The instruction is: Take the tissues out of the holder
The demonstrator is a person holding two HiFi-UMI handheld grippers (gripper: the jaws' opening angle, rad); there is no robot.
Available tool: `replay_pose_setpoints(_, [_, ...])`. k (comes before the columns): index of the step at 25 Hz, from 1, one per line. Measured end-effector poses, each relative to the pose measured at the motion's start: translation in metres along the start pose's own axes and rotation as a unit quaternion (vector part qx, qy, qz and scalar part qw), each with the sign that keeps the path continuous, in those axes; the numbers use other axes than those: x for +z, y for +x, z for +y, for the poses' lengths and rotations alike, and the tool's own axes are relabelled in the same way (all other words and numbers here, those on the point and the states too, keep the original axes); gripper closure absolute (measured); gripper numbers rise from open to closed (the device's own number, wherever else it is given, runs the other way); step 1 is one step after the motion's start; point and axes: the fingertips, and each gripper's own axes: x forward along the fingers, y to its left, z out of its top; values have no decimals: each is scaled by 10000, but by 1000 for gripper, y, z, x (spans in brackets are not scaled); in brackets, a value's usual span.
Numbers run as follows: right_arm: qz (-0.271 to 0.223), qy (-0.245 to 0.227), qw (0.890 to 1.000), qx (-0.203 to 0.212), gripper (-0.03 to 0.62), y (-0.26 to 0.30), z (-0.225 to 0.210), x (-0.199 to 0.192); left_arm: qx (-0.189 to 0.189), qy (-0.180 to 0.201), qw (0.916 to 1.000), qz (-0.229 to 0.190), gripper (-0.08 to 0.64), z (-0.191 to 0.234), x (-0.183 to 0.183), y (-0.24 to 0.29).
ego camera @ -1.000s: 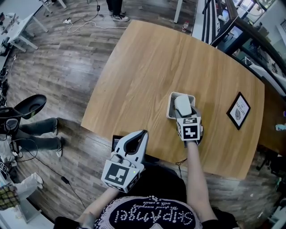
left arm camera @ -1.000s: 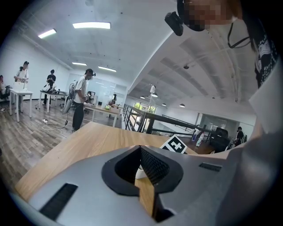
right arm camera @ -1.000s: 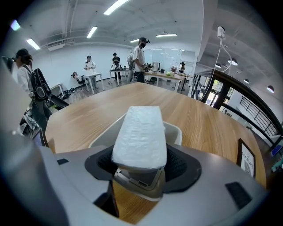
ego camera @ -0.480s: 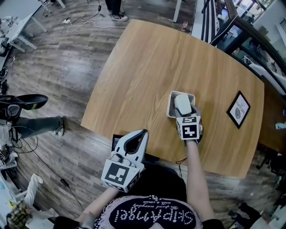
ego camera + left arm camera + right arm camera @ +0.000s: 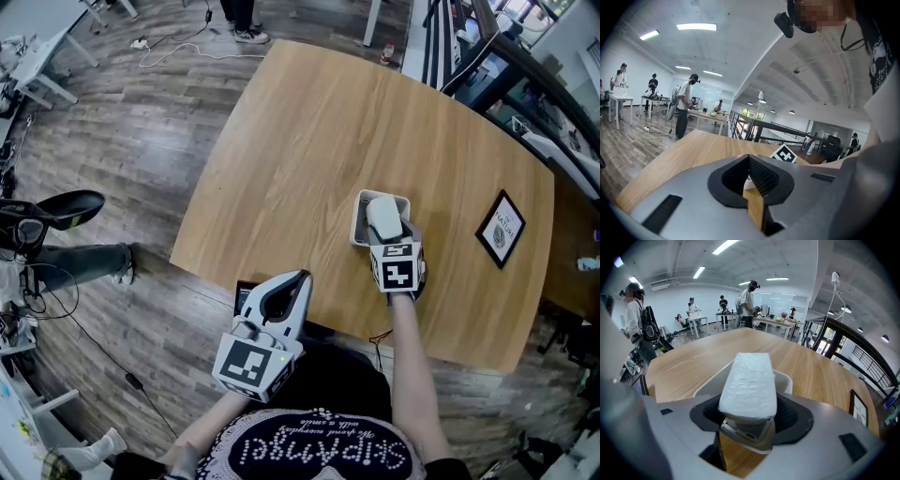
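A white wrapped tissue pack (image 5: 383, 217) lies lengthwise over the pale open-topped holder (image 5: 358, 225) near the table's front edge. My right gripper (image 5: 386, 238) comes at it from the near side and is shut on the pack's near end. In the right gripper view the tissue pack (image 5: 749, 380) sits between both dark pads (image 5: 791, 414), its far end over the holder's rim (image 5: 786, 377). I cannot tell whether the pack is clear of the holder. My left gripper (image 5: 301, 277) hangs shut and empty past the table's front edge, its tips (image 5: 749, 159) touching.
A black-framed sign (image 5: 500, 232) lies on the wooden table (image 5: 309, 141) to the right of the holder. A dark chair (image 5: 62, 217) and cables are on the floor at the left. Several people stand at far desks (image 5: 750, 303).
A person's legs on the floor at the left edge have pulled away. Both grippers and the tissue pack are where they were.
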Motion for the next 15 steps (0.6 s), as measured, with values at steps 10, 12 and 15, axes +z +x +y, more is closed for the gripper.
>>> replay_pose_setpoints(10, [-89,-20,9999,-82,313,-8,2,4,-33,40,10000,-56,555,1,0,-8])
replay_pose_setpoints(12, [-125,22,9999,-107,313,-10,1,4,-3,25,10000,-83,555,2,1,-10])
replay_pose_setpoints(15, [-209,95,9996,-153,313,-15,-3,6,30,-24,9999,-103,555,2,3,-10])
